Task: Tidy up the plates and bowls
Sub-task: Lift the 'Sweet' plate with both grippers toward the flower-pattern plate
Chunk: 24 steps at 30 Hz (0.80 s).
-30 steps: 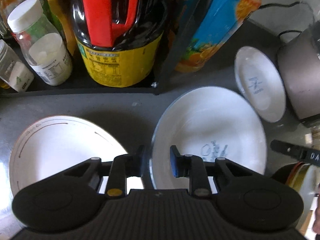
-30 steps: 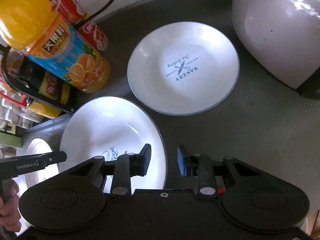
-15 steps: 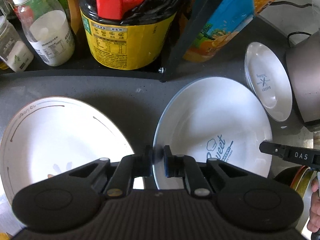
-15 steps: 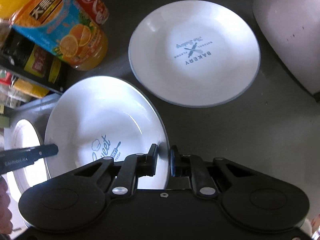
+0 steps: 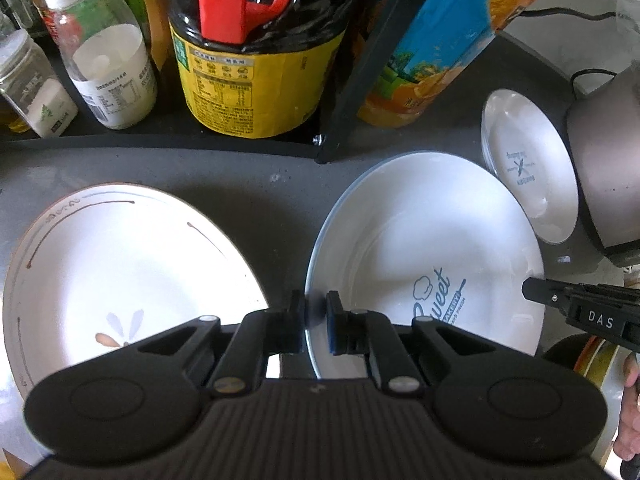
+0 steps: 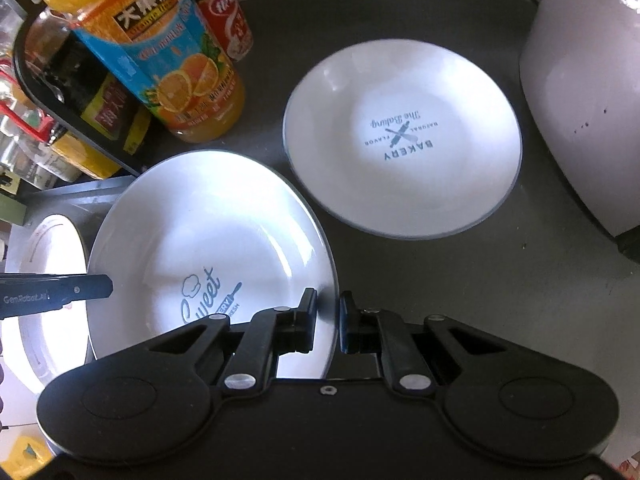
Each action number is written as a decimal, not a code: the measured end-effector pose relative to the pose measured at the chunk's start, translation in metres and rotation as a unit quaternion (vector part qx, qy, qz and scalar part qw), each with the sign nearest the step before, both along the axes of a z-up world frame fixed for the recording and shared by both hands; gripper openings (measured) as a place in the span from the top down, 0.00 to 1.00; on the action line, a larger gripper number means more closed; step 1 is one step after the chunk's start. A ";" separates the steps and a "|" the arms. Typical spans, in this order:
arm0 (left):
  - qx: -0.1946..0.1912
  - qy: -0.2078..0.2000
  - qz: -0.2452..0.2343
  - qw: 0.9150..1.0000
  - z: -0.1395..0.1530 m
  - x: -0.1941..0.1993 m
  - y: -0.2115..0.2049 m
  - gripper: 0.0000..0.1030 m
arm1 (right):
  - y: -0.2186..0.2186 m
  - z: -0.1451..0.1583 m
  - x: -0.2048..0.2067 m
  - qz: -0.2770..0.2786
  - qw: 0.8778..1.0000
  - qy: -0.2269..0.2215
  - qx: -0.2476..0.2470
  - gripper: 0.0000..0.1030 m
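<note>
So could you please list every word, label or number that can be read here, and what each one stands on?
"Sweet": middle plate, with smaller "FRESH" beneath.
"BAKERY", "NATURAL FLAVOR", "The Baking": far plate, printed upside down.
"DAS": right gripper, on its side.
"GenRobot.AI": left gripper, on its side.
"大果粒": orange juice bottle.
Yellow label on the dark bottle: too small to read.

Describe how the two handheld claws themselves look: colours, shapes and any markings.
Both are matte black plastic. The left claw has two rounded lobes, a ribbed body, angular linkage arms with silver pivot pins, and a blue pad on one finger. The right claw has the same lobes and silver pins, with a small screw at the body's centre. From the side, white lettering shows: "DAS" on one, "GenRobot.AI" on the other.
</note>
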<state>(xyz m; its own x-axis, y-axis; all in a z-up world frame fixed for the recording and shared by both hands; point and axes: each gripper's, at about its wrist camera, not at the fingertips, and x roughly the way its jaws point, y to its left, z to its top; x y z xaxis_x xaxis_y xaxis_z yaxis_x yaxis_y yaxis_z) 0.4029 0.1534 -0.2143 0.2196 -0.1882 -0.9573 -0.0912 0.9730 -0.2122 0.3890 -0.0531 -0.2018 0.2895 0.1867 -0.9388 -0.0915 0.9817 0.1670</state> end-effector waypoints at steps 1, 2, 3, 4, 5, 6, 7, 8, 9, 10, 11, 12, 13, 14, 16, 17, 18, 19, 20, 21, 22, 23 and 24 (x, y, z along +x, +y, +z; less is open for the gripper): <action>0.000 -0.001 0.003 1.000 0.002 0.000 0.000 0.91 | -0.001 0.002 -0.001 0.002 1.000 -0.002 0.001 0.89; 0.000 -0.002 0.003 1.000 0.004 -0.001 0.000 0.91 | -0.002 0.003 -0.002 0.004 1.000 -0.003 0.003 0.89; 0.001 -0.005 0.003 1.000 0.006 -0.002 0.000 0.92 | -0.003 0.004 -0.002 0.004 1.000 -0.003 0.007 0.89; 0.002 -0.007 0.002 1.000 0.009 -0.003 0.000 0.92 | -0.004 0.005 -0.003 0.005 1.000 -0.003 0.012 0.89; 0.006 -0.009 0.001 1.000 0.011 -0.004 -0.001 0.92 | -0.005 0.006 -0.003 0.005 1.000 -0.004 0.015 0.89; 0.008 -0.010 0.002 1.000 0.013 -0.004 -0.001 0.92 | -0.006 0.008 -0.004 0.007 1.000 -0.005 0.017 0.89; 0.008 -0.011 0.004 1.000 0.015 -0.005 -0.001 0.92 | -0.006 0.010 -0.004 0.010 1.000 -0.006 0.017 0.89; 0.006 -0.012 0.006 1.000 0.017 -0.005 0.000 0.92 | -0.007 0.012 -0.005 0.012 1.000 -0.007 0.018 0.89; 0.002 -0.014 0.010 1.000 0.019 -0.006 0.001 0.92 | -0.007 0.014 -0.006 0.015 1.000 -0.008 0.017 0.89; 0.000 -0.015 0.013 1.000 0.021 -0.007 0.002 0.92 | -0.006 0.016 -0.007 0.016 1.000 -0.010 0.016 0.89; -0.002 -0.016 0.014 1.000 0.023 -0.008 0.003 0.92 | -0.006 0.018 -0.008 0.019 1.000 -0.012 0.015 0.89; -0.002 -0.017 0.015 1.000 0.026 -0.009 0.004 0.92 | -0.005 0.020 -0.009 0.022 1.000 -0.014 0.016 0.89; 0.000 -0.019 0.017 1.000 0.028 -0.010 0.004 0.92 | -0.004 0.023 -0.010 0.024 0.999 -0.016 0.018 0.89; 0.003 -0.020 0.020 1.000 0.031 -0.011 0.005 0.92 | -0.004 0.025 -0.010 0.025 0.999 -0.018 0.020 0.89; 0.004 -0.020 0.025 0.999 0.034 -0.013 0.006 0.92 | -0.003 0.028 -0.011 0.030 0.999 -0.021 0.025 0.89; 0.004 -0.020 0.028 0.999 0.036 -0.015 0.008 0.92 | -0.003 0.030 -0.011 0.031 0.999 -0.022 0.028 0.89; 0.007 -0.018 0.029 0.999 0.038 -0.016 0.009 0.92 | -0.002 0.031 -0.011 0.034 0.999 -0.022 0.030 0.89; 0.006 -0.018 0.033 0.999 0.039 -0.017 0.010 0.92 | 0.000 0.032 -0.011 0.036 0.999 -0.023 0.031 0.89; 0.003 -0.019 0.037 0.999 0.041 -0.018 0.013 0.92 | 0.001 0.033 -0.011 0.038 0.998 -0.024 0.032 0.89; 0.000 -0.018 0.041 0.999 0.043 -0.020 0.017 0.92 | 0.002 0.033 -0.012 0.040 0.998 -0.023 0.036 0.89; -0.002 -0.018 0.045 0.999 0.044 -0.022 0.019 0.92 | 0.003 0.033 -0.012 0.041 0.998 -0.022 0.039 0.89; -0.003 -0.018 0.050 0.999 0.045 -0.023 0.022 0.92 | 0.006 0.033 -0.012 0.044 0.998 -0.021 0.040 0.89; -0.002 -0.018 0.053 0.998 0.046 -0.025 0.024 0.92 | 0.008 0.033 -0.012 0.047 0.998 -0.021 0.040 0.89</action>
<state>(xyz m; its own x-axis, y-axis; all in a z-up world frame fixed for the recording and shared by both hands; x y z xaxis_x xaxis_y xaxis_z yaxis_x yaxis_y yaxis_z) 0.3781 0.1775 -0.1688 0.2727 -0.1659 -0.9477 -0.1865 0.9572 -0.2212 0.3770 -0.0448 -0.1692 0.3067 0.2889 -0.9069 -0.1904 0.9522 0.2389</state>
